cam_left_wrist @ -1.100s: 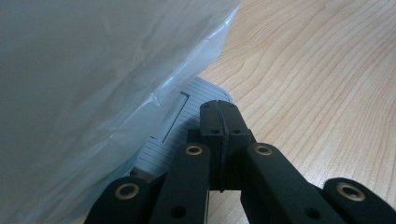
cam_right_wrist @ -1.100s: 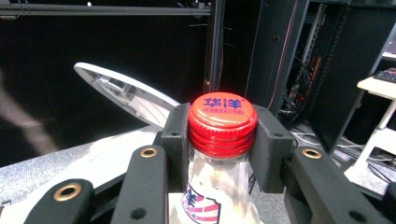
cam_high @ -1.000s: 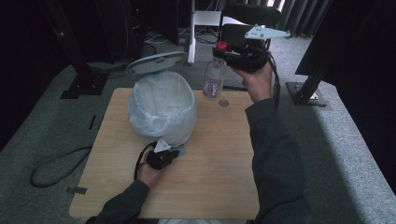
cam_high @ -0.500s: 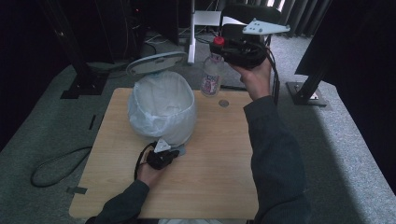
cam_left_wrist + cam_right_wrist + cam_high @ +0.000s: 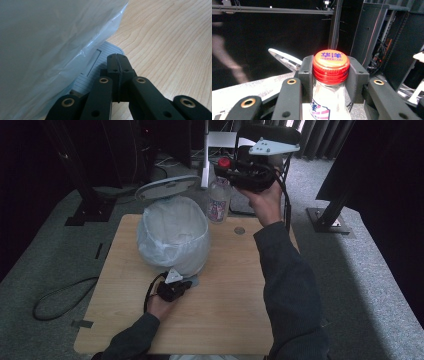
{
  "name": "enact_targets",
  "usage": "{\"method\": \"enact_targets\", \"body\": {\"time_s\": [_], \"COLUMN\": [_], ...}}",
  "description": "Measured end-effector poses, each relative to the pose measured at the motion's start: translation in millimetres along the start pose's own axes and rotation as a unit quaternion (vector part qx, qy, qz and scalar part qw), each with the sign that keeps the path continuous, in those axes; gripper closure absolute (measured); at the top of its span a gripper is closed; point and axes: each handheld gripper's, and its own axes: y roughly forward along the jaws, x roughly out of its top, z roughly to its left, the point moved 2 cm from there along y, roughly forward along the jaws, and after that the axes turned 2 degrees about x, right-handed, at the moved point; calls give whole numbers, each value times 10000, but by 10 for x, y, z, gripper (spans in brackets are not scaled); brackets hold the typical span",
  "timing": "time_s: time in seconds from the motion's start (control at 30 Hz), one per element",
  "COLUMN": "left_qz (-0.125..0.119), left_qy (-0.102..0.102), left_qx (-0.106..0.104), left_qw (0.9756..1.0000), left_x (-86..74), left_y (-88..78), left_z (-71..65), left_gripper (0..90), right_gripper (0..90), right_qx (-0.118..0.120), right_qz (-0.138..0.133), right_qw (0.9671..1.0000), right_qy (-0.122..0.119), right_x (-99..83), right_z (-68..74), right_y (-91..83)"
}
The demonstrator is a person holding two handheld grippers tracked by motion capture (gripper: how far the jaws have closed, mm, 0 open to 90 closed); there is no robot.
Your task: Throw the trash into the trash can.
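Bottle [image 5: 218,202] upright at table's [image 5: 235,310] far edge, right of lined bin [image 5: 173,240] | right gripper [image 5: 330,75] clamped on its neck under red cap [image 5: 331,63] | left gripper [image 5: 117,65] closed empty, tips on bin's grey pedal [image 5: 96,67], near side

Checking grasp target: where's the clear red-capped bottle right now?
High view: the clear red-capped bottle hangs at the table's far edge, right of the bag-lined bin, neck clamped in the right gripper.
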Motion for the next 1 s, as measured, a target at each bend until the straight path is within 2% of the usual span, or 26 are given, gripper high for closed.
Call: {"method": "enact_targets", "body": {"time_s": [0.27, 0.53, 1.0], "left_qz": [9, 10, 8], "left_qy": [8, 9, 10], "left_qx": [3, 7, 3], "left_qw": [10000, 10000, 10000], "left_x": [0, 0, 0], "left_y": [-2, -2, -2], "left_z": [2, 2, 3], "left_gripper": [900, 900, 900], "right_gripper": [622, 622, 622], "right_qx": [152, 361, 569], "right_qz": [-2, 26, 115], "right_qw": [9999, 9993, 9983], "right_qy": [2, -7, -88], "right_x": [12, 20, 28], "right_z": [70, 184, 344], "right_y": [100, 280, 494]}}
